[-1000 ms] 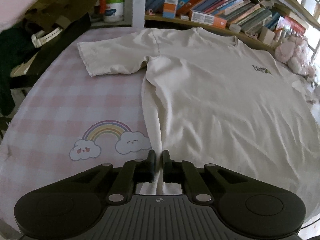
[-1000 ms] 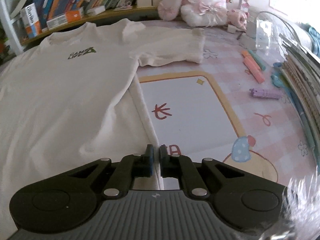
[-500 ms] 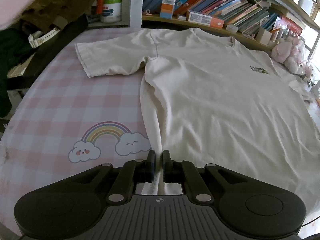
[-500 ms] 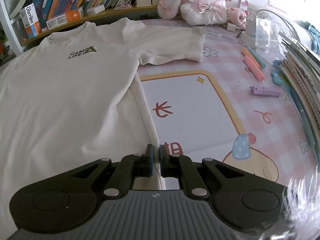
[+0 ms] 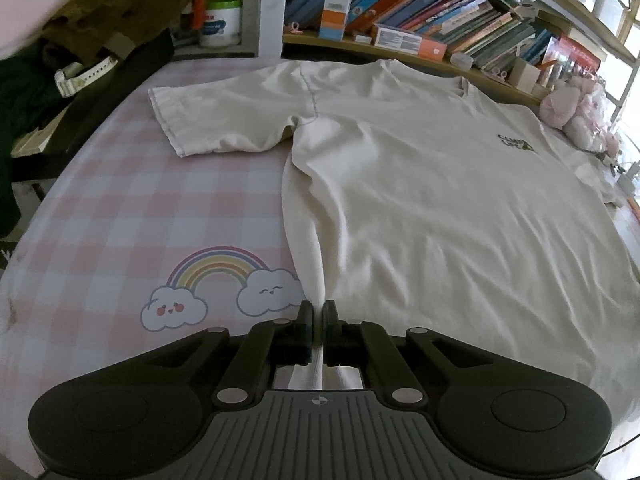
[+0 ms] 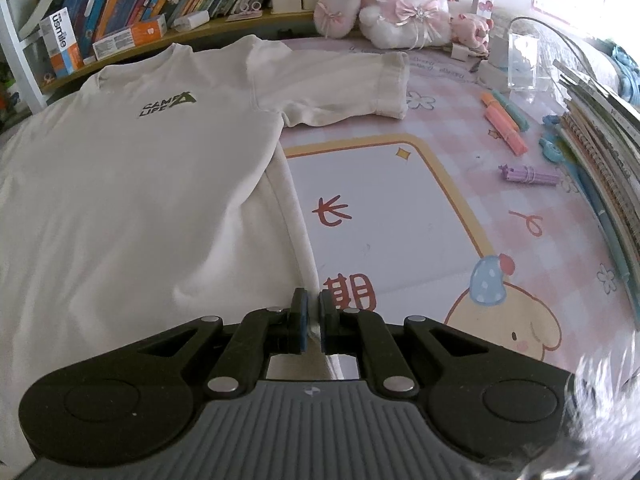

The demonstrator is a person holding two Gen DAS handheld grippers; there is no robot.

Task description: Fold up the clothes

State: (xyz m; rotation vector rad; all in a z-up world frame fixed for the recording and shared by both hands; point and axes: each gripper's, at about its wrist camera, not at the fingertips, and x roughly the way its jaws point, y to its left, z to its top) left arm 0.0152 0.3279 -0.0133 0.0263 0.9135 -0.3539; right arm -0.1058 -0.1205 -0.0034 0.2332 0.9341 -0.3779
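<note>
T-shirt (image 5: 420,200): cream, soft, lightly wrinkled, spread flat on a pink checked mat (image 5: 132,208).
Left gripper (image 5: 316,320): clamped on the shirt's bottom corner.
Right gripper (image 6: 310,314): pinching the opposite corner.

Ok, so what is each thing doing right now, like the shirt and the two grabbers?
T-shirt: spread flat, front up, both sleeves out.
Left gripper: shut on the T-shirt's bottom corner.
Right gripper: shut on the T-shirt's other bottom corner.
Highlighters: lying loose on the mat.
Plush bunny: sitting beyond the collar.
</note>
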